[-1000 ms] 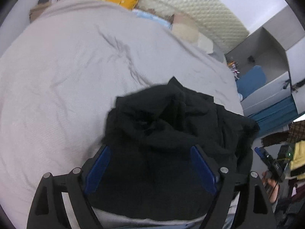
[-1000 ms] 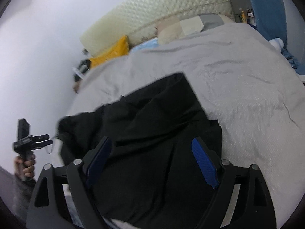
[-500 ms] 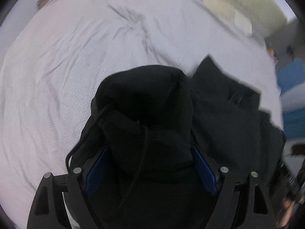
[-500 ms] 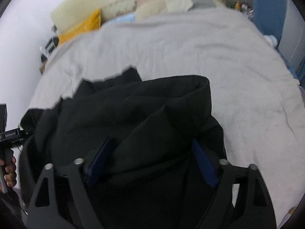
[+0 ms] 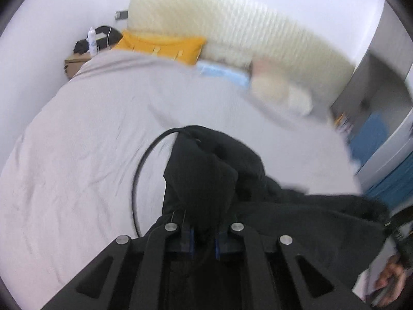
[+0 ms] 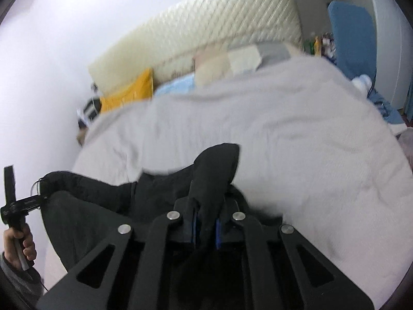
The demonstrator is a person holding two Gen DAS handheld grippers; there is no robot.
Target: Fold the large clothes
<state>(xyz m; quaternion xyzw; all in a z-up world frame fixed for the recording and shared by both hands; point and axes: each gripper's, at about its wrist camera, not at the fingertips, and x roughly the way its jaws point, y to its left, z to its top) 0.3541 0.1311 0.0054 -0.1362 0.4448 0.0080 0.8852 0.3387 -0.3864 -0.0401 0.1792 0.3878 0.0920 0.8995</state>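
Garment: black hooded top (image 5: 206, 180), bunched on bed (image 5: 77, 155).
Left tongs (image 5: 204, 240): closing, pinching its cloth.
Right tongs (image 6: 205, 228): closing, pinching another fold.
Technique: lift both evenly, spread flat.

Left gripper (image 5: 204, 240): jaws closing, blue pads nearly together at bottom centre of the left wrist view, black fabric (image 5: 206, 180) pinched between them. Right gripper (image 6: 205, 230): jaws closing too, fabric bunched between the pads at bottom centre of the right wrist view. Person's left hand (image 6: 19, 245) wraps its handle at lower left there; right hand (image 5: 389, 281) blurred, lower right.
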